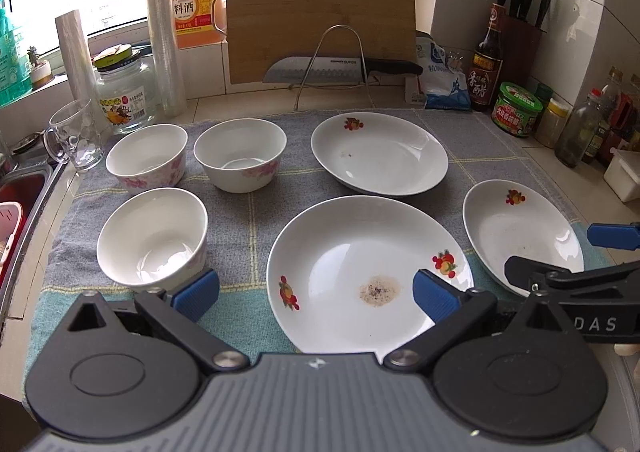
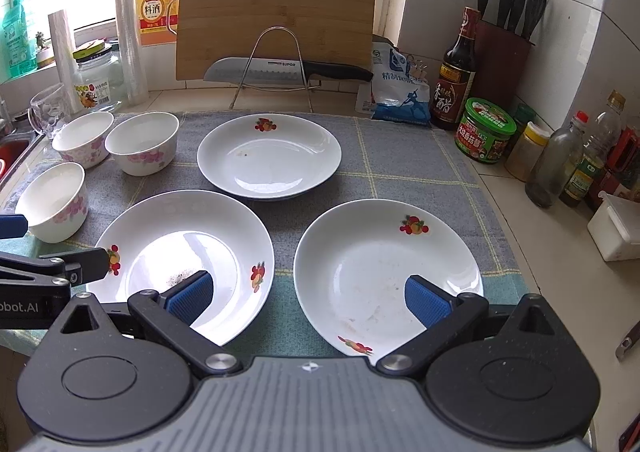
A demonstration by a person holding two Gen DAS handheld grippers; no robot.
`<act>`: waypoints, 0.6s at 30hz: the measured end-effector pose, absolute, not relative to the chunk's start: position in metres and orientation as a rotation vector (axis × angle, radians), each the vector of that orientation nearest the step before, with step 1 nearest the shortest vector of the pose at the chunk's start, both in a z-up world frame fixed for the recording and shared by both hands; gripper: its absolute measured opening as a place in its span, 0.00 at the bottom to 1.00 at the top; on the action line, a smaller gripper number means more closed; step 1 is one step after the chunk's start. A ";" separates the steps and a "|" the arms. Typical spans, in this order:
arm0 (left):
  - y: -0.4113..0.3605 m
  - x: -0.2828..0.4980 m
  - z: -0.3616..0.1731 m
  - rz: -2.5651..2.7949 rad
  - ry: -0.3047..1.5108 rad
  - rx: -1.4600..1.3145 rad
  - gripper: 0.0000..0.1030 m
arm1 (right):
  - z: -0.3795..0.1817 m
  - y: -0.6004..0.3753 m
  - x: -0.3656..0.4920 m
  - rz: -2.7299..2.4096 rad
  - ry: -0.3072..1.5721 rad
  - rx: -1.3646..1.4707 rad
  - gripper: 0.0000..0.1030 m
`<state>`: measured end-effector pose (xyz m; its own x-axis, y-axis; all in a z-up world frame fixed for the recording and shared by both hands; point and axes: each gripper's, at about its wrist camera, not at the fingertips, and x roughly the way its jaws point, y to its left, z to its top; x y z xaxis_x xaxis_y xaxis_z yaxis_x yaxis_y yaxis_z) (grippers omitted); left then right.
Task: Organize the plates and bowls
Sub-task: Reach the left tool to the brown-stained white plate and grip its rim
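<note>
Three white plates with fruit prints lie on a grey checked towel [image 1: 240,212]: a near plate [image 1: 360,252] with a brown stain, a far plate [image 1: 378,152], and a right plate [image 1: 520,228]. Three white bowls with pink flowers stand at the left: the near bowl [image 1: 152,236] and two far bowls [image 1: 146,158] [image 1: 240,160]. My left gripper [image 1: 316,288] is open above the near plate's front edge. My right gripper [image 2: 308,298] is open, straddling the gap between the near plate [image 2: 180,248] and the right plate [image 2: 384,264]. Neither holds anything.
A cutting board [image 1: 320,12] and a knife [image 1: 340,70] on a wire rack stand at the back. A glass mug [image 1: 74,136], a jar [image 1: 124,92] and a sink [image 1: 20,204] are at the left. Sauce bottles [image 2: 456,80] and jars [image 2: 486,130] line the right wall.
</note>
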<state>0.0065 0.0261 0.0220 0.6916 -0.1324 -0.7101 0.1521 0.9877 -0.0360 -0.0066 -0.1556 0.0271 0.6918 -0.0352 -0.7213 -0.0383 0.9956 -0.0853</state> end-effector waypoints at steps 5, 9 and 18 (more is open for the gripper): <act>0.029 0.009 0.022 -0.229 0.748 0.056 0.99 | 0.024 -0.155 -0.012 -0.037 0.792 -0.114 1.00; 0.028 0.011 0.021 -0.293 0.719 0.077 0.99 | 0.019 -0.162 -0.019 -0.061 0.801 -0.114 1.00; 0.021 0.020 0.017 -0.417 0.740 0.055 0.99 | -0.004 -0.193 -0.033 -0.108 0.810 -0.063 1.00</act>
<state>0.0202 0.0207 0.0171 0.6601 -0.3495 -0.6649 0.3879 0.9166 -0.0967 -0.0330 -0.1931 -0.0041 0.6841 -0.1200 -0.7194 0.0720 0.9927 -0.0972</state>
